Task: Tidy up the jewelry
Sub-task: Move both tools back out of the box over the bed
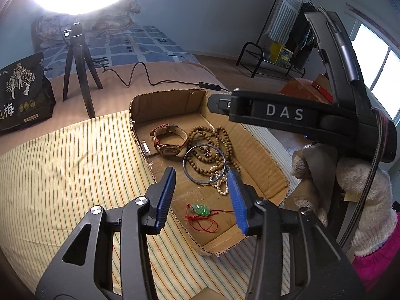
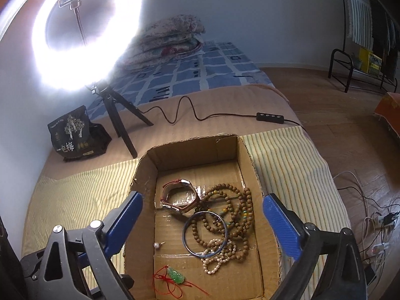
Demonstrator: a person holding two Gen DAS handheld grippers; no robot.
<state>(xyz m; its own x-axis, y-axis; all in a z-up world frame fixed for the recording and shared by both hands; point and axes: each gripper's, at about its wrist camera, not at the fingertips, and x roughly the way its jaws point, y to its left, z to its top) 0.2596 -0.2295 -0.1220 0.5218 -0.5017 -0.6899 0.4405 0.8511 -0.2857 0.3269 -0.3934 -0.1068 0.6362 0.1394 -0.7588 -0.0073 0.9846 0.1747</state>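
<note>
A shallow cardboard box [image 1: 160,102] [image 2: 190,147] sits on a striped cloth and holds the jewelry. Inside lie a brown-strap watch [image 1: 170,141] [image 2: 178,196], a wooden bead string [image 1: 217,140] [image 2: 237,207], a blue bangle [image 1: 186,168] [image 2: 186,240], a pearl string [image 1: 221,183] [image 2: 217,260], a green jade pendant on red cord [image 1: 200,209] [image 2: 176,276] and a small pearl earring [image 2: 157,246]. My left gripper [image 1: 202,196] is open and empty above the box's near end. My right gripper [image 2: 202,222] is open and empty above the box; its body shows in the left wrist view [image 1: 287,115].
A ring light [image 2: 87,32] on a black tripod [image 1: 80,70] stands behind the box, its cable and switch [image 2: 270,118] trailing right. A black snack bag [image 1: 22,92] [image 2: 75,135] stands at the left. Cables and a power strip [image 2: 375,225] lie on the floor right.
</note>
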